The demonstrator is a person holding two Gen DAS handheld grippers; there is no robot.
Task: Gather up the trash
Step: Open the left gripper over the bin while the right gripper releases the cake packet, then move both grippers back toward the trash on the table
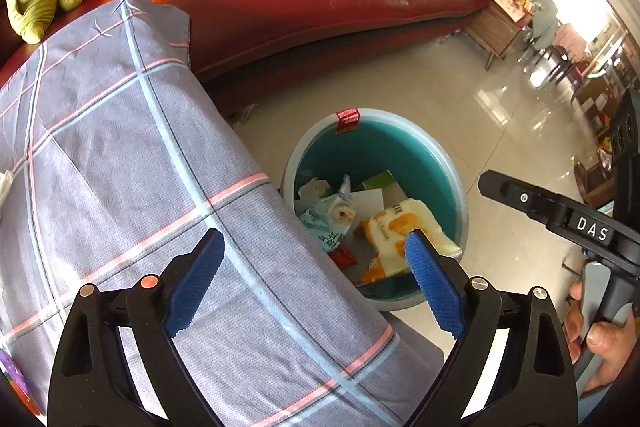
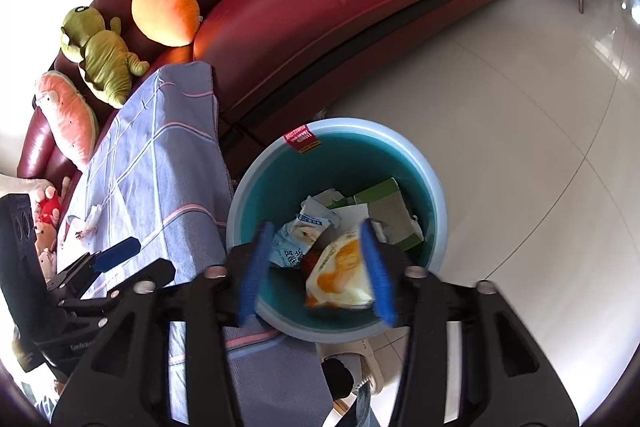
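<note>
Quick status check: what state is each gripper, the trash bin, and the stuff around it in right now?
Left gripper: open, empty, over the checked cloth.
Right gripper: open, nothing between its fingers, above the bin.
Teal trash bin: upright on the floor, unlidded, partly filled.
Orange-and-white wrapper: lying on top of the trash inside.
Checked cloth: draped over the table beside the bin.
Crumpled tissue: on the cloth, not yet collected.

Open bin point(image 2: 434, 183) mouth; draped table point(image 2: 160, 167) alongside.

Glossy red leather sofa point(image 2: 360, 7), woven checked cloth point(image 1: 120, 155), smooth plastic bin point(image 2: 432, 183), shiny floor tiles point(image 2: 540, 147)
</note>
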